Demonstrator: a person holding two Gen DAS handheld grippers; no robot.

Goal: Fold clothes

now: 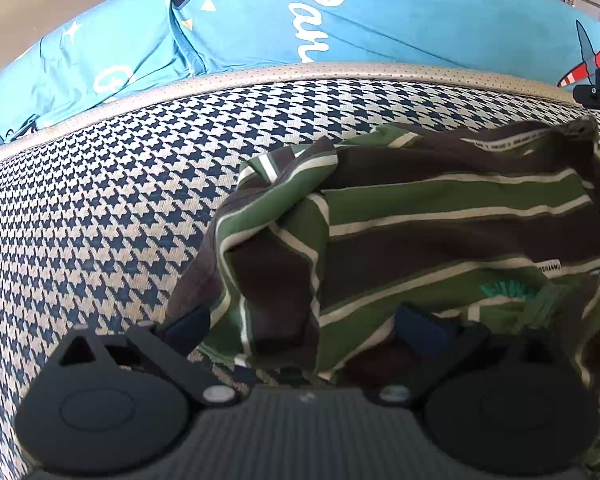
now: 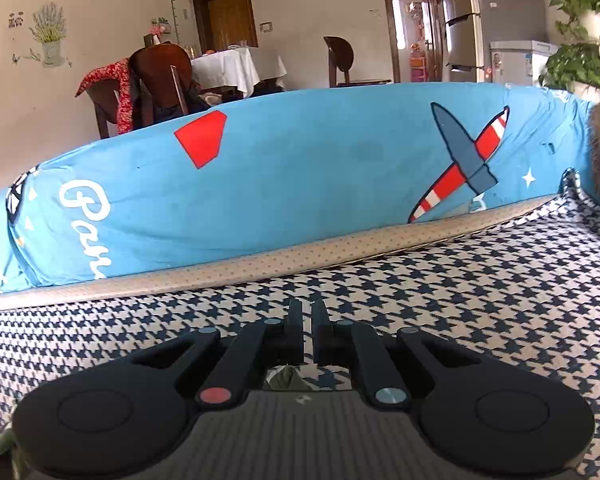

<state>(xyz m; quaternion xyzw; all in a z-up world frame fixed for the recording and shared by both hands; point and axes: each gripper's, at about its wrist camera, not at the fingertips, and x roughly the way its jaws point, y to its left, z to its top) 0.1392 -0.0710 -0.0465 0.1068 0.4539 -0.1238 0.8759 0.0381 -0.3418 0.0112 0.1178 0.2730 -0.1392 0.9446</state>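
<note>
Left wrist view showed the striped shirt (image 1: 440,232) crumpled on the houndstooth cushion (image 1: 100,220), left hand-held gripper (image 1: 304,330) spread wide around its hem. Right hand-held gripper (image 2: 307,332) was nearly closed, gripping nothing certain. Smoothing the bunched cloth flat would help folding.

blue bolster (image 2: 300,184) | houndstooth cover (image 1: 100,208) | fridge (image 2: 472,20) | white-clothed table (image 2: 236,66)

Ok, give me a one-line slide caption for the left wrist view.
Open left hand-held gripper straddling a crumpled green-striped shirt on houndstooth cushion.
</note>
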